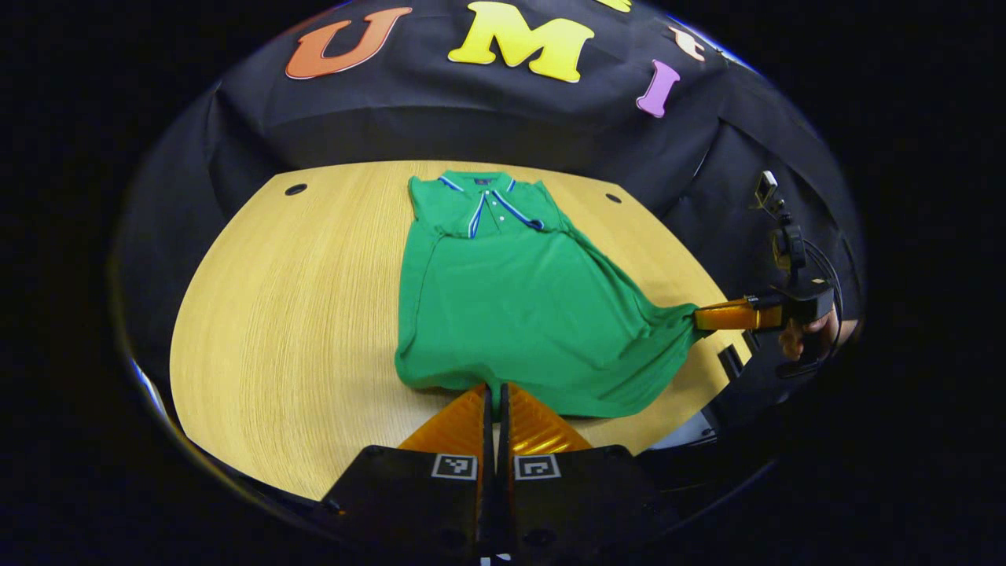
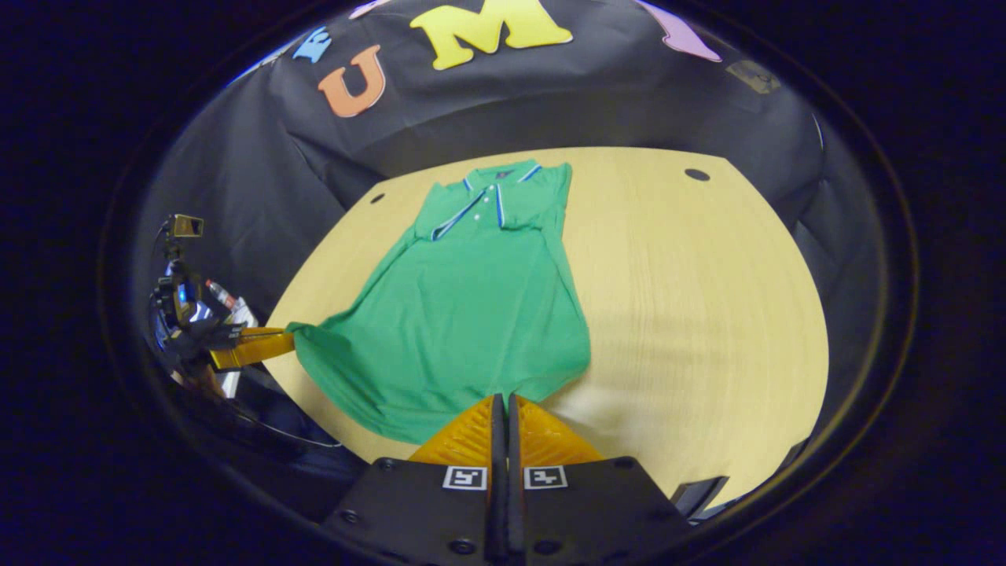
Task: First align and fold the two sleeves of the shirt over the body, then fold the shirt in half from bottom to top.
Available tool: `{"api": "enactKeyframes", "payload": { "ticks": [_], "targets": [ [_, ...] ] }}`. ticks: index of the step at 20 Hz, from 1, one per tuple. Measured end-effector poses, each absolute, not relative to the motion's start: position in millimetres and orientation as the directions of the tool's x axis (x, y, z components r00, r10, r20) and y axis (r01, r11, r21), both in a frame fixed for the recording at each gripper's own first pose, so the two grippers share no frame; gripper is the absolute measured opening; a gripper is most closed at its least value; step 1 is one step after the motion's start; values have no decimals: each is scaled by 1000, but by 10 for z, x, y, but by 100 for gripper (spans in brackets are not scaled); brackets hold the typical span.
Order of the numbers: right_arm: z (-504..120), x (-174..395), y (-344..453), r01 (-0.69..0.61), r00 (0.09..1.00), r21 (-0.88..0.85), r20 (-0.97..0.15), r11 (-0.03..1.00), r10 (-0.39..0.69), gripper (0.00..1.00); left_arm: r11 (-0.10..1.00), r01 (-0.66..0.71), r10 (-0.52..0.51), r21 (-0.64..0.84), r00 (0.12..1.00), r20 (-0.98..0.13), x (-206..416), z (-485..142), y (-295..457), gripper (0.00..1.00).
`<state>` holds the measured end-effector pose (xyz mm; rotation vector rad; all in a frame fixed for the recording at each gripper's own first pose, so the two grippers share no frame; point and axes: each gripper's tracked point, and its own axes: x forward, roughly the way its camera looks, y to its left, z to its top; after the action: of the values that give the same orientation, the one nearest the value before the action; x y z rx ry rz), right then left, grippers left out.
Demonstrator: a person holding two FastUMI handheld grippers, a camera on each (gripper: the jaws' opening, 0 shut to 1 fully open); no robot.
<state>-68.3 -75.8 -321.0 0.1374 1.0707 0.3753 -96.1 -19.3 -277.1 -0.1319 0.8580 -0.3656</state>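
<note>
shirt (image 1: 503,314): green soft cloth, sleeves folded in, on the wood-grain table (image 1: 299,314)
left tongs (image 1: 495,391): closed on the hem, 6 o'clock
right tongs (image 2: 503,399): closed on the hem, 6 o'clock

Green polo shirt (image 1: 511,314), sleeves folded in, flat on table, hem corners lifted.

Illumination: even, moderately bright on the table (image 1: 299,314); the booth around it is dim.
Source: apparently overhead; soft sheen on the tabletop (image 2: 707,299) in the right gripper view.
Shadows: faint, narrow under the shirt (image 1: 503,314) hem.
Glare: no blown-out areas.
Distortion: strong fisheye; table edges bow.
Focus: centre sharp; the rim softens, with the distant gripper (image 2: 271,346) slightly blurred.
</note>
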Motion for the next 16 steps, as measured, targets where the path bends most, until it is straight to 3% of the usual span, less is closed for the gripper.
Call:
{"api": "enactKeyframes", "payload": {
  "ticks": [16],
  "targets": [
    [-2411,1770,-529,-241,641,267,-678,933,359,2,951,243,-308,-190,788,-533,1276,-1972,275,3]
  ]
}}
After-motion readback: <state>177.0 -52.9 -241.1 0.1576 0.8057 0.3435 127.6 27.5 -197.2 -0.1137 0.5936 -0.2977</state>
